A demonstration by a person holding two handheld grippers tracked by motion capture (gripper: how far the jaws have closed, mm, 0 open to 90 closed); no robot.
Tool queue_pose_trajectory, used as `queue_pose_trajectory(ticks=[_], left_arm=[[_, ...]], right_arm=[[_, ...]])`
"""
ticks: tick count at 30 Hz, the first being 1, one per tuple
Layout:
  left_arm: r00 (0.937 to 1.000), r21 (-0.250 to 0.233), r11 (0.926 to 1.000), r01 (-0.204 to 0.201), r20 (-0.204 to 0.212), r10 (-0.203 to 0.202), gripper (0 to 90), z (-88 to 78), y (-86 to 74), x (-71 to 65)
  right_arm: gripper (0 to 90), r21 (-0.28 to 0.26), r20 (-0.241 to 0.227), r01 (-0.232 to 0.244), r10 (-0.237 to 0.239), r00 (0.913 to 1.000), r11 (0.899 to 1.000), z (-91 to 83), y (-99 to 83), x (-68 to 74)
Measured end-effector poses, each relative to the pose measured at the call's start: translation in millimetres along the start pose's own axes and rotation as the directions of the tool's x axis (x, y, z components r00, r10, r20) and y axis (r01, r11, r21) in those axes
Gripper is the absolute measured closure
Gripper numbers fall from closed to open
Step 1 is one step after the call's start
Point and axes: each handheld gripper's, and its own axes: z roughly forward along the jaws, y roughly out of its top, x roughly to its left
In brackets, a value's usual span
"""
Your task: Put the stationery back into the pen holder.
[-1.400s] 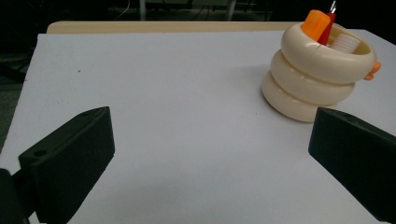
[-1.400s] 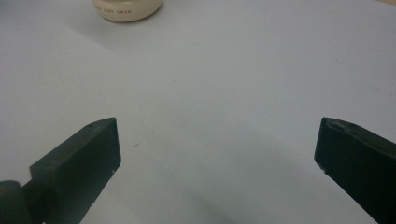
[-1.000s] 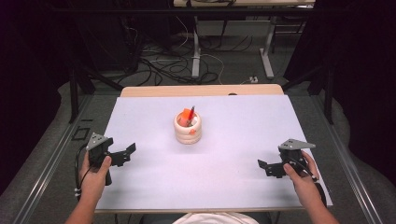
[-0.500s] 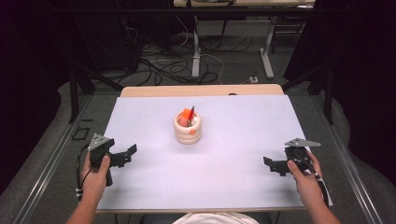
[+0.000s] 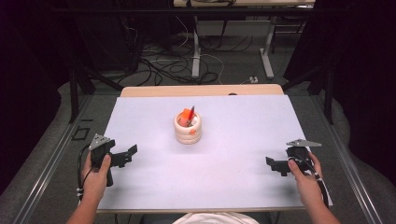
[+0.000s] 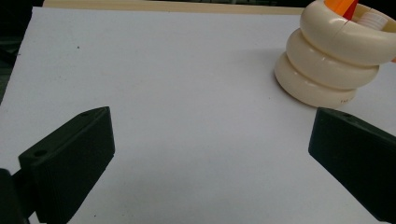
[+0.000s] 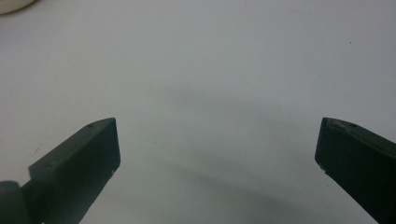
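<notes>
A cream ringed holder [image 5: 188, 128] stands at the middle of the white table; an orange piece [image 5: 187, 113] and a red pen [image 5: 192, 112] stick out of its top. It also appears at the upper right of the left gripper view as the holder [image 6: 334, 60]. My left gripper [image 5: 128, 155] is held low at the front left, open and empty, well short of the holder. My right gripper [image 5: 275, 166] hovers at the front right, open with nothing between its jaws. Both gripper views show wide-apart black jaws over bare table.
The white table top [image 5: 233, 140] ends in a wooden strip [image 5: 201, 90] at the far side. Cables [image 5: 163, 65] and desk legs [image 5: 196, 51] lie on the floor beyond. Metal rails [image 5: 51, 158] run along both sides of the table.
My right gripper has shifted a little to the right and toward the front edge. The left gripper and the holder have stayed put.
</notes>
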Motion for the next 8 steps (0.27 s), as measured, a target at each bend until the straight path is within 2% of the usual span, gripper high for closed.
queue_pose_trajectory(ticks=[8], left_arm=[[1.0,0.006,0.9999,0.008,0.001,-0.008,0.2,2.9,0.5,1.2]], right_arm=[[0.0,0.008,0.015,-0.021,0.021,0.9997,1.0,1.5,-0.7,-2.6]])
